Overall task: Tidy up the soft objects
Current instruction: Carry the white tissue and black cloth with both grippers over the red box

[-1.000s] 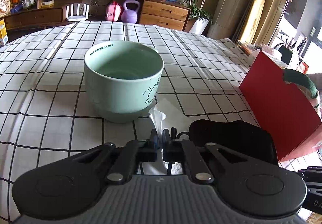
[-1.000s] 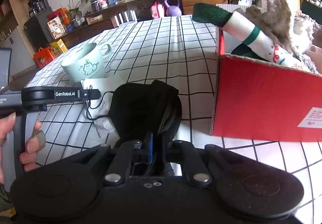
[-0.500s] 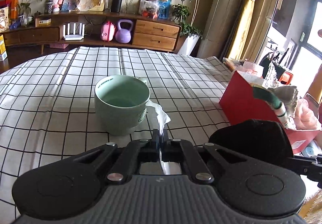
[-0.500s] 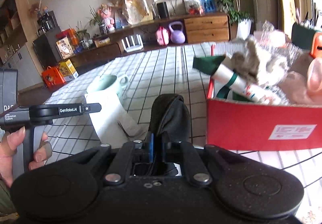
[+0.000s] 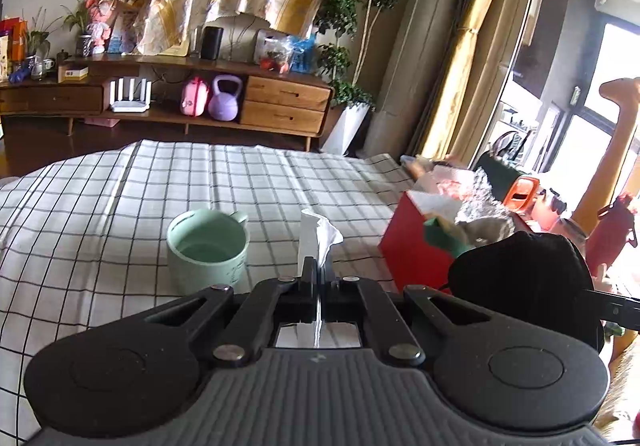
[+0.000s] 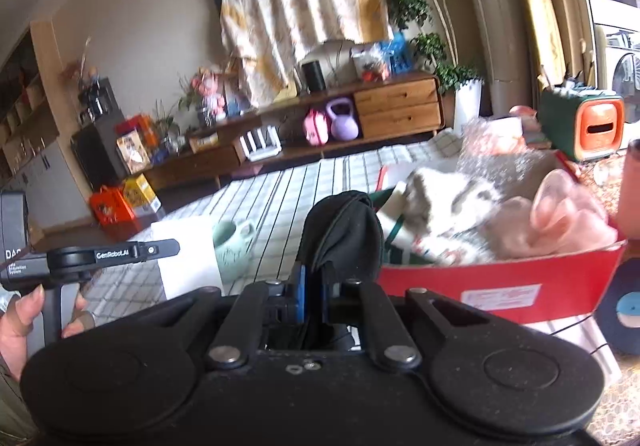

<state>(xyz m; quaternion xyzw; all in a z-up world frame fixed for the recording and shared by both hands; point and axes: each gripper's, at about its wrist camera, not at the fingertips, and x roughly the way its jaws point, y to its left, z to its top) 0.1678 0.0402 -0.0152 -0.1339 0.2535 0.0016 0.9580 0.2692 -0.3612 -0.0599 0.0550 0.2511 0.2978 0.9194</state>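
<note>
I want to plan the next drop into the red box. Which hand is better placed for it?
Probably the right. The right gripper, shut on the black mask, is beside the red box; the left gripper, holding the white tissue, is nearer the green mug.

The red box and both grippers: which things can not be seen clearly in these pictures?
- Red box, right wrist view: contents smeared by motion blur; single items unclear.
- Black cloth, held by the right gripper: its lower part is hidden behind the fingers.
- White tissue, held by the left gripper: its full length is hidden by the gripper body.
</note>
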